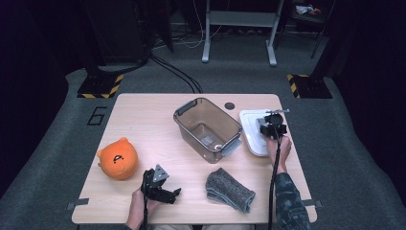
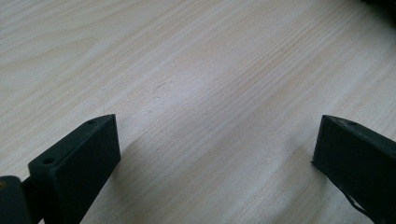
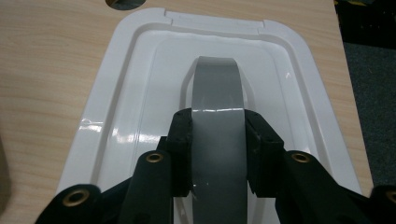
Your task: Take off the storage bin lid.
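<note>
My right gripper [image 3: 218,140] is shut on a grey roll of tape [image 3: 217,93], which stands on edge between the pads. Under it lies a white plastic lid [image 3: 135,60], top side hollow, and the roll is low over or resting in that hollow; I cannot tell which. In the high view the right gripper [image 1: 270,125] is over the lid [image 1: 250,120] at the table's right. My left gripper [image 1: 171,195] rests near the front edge, and its jaws [image 2: 217,149] stand wide open over bare wood with nothing between them.
A clear brownish bin [image 1: 207,127] with grey latches sits in the middle, just left of the lid. An orange plush toy [image 1: 118,159] lies at the front left. A folded grey cloth [image 1: 229,190] lies at the front, right of my left gripper.
</note>
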Action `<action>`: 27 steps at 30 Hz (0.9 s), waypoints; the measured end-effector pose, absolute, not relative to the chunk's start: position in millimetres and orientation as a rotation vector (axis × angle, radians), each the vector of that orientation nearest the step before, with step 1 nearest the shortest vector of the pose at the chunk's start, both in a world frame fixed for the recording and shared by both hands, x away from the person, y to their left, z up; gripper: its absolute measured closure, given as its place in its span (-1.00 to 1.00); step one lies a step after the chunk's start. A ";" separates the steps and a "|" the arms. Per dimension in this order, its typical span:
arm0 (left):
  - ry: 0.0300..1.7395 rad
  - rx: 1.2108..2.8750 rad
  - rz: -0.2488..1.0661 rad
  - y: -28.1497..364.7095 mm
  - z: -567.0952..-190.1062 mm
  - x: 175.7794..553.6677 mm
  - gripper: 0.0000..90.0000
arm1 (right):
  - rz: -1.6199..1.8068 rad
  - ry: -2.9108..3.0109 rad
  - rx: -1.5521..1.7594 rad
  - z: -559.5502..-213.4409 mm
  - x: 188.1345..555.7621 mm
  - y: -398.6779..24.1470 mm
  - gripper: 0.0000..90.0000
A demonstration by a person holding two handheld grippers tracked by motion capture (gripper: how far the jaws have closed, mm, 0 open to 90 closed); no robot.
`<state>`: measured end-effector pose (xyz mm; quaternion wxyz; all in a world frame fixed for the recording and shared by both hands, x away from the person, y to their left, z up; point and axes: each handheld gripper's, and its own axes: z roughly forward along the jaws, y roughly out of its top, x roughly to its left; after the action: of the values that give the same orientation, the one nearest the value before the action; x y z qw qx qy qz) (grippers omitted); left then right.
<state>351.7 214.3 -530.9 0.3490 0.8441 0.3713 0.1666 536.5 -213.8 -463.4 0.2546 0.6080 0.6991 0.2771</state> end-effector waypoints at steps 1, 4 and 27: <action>0.963 2.187 0.433 214.3 -530.9 351.6 -0.99 | 0.755 1.900 1.651 -464.7 537.4 -213.5 0.48; 0.962 2.188 0.433 214.4 -530.9 351.8 -0.99 | 0.742 1.902 1.660 -468.1 539.5 -211.4 0.48; 0.964 2.187 0.433 214.3 -530.9 351.6 -0.99 | 0.757 1.973 1.646 -471.2 532.4 -216.4 -0.24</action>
<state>351.6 214.3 -530.9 0.3490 0.8438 0.3720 0.1669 532.4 -216.4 -471.2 0.2294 0.5981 0.7169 0.2751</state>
